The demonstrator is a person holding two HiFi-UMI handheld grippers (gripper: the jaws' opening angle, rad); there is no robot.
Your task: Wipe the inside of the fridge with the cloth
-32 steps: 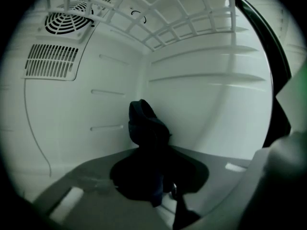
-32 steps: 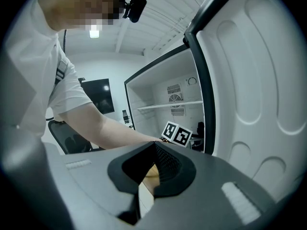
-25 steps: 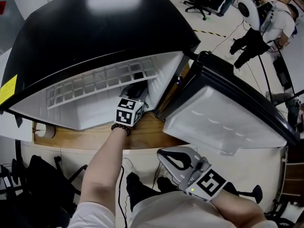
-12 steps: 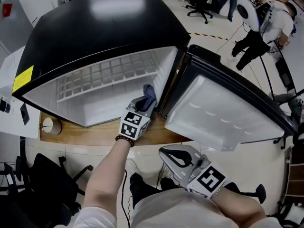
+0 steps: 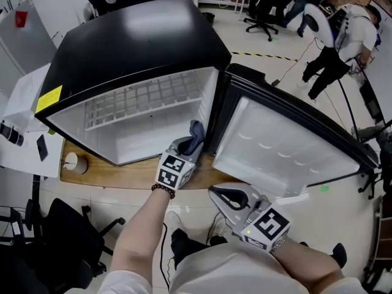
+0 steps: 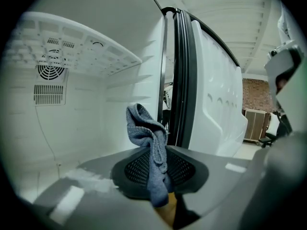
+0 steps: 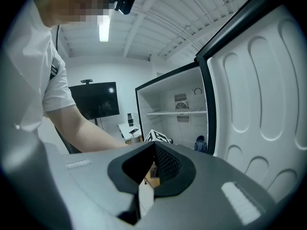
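The black fridge (image 5: 135, 48) stands open, its door (image 5: 288, 146) swung out to the right. Its white inside holds a wire shelf (image 5: 147, 100). My left gripper (image 5: 187, 146) sits at the opening's lower right corner, near the hinge, shut on a grey-blue cloth (image 5: 196, 136). In the left gripper view the cloth (image 6: 149, 147) stands bunched up out of the left gripper (image 6: 160, 176), the fridge's right wall (image 6: 139, 80) just beyond. My right gripper (image 5: 223, 199) hangs shut and empty below the door, over the person's lap. In the right gripper view the right gripper (image 7: 152, 169) faces the fridge and the cloth (image 7: 200, 143).
The fridge rests on a wooden board (image 5: 122, 173) with a small cup (image 5: 73, 163) at its left end. A white desk (image 5: 18, 121) is at the far left, and a black chair (image 5: 67, 231) sits at lower left. A person (image 5: 343, 29) stands far right behind the door.
My left gripper has drawn back with the cloth from deeper inside the fridge to the opening's front right corner. The right gripper has stayed put.
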